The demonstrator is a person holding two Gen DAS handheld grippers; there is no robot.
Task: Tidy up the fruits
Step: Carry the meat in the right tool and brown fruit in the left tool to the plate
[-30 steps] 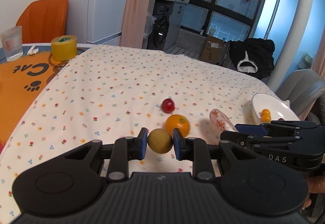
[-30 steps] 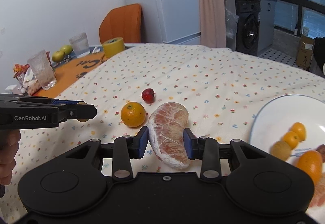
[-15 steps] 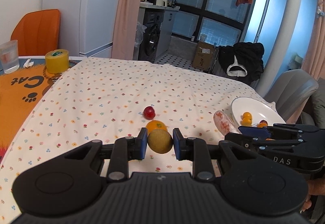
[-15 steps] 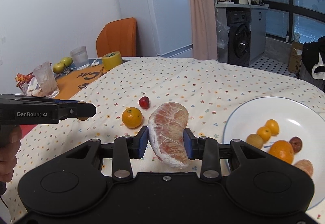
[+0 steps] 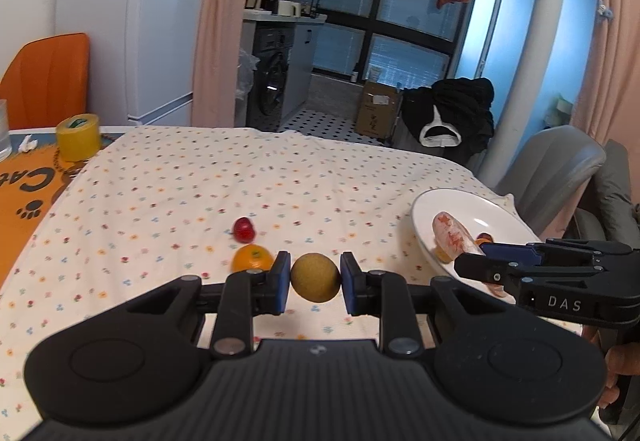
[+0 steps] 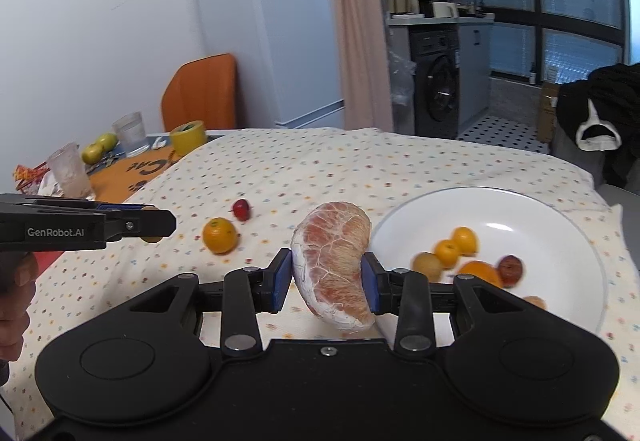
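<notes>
My left gripper (image 5: 315, 277) is shut on a round tan-brown fruit (image 5: 315, 276), held above the flowered tablecloth. My right gripper (image 6: 327, 273) is shut on a peeled pomelo segment (image 6: 334, 261), lifted just left of the white plate (image 6: 560, 225). In the left wrist view the pomelo segment (image 5: 454, 235) hangs over the plate's (image 5: 464, 203) near edge. Several small fruits lie in the plate, among them an orange (image 6: 478, 273) and a dark red fruit (image 6: 510, 268). An orange (image 6: 219, 235) and a small red fruit (image 6: 241, 210) rest on the cloth.
At the table's left end stand a yellow tape roll (image 5: 78, 136), two drinking glasses (image 6: 130, 133), green apples (image 6: 96, 149) and snack wrappers on an orange mat. An orange chair (image 6: 200, 91) and a grey chair (image 5: 560, 161) flank the table.
Both grippers have risen and swung right with their fruit. The pomelo segment now sits beside and over the plate's edge; the plate fills more of the right wrist view.
</notes>
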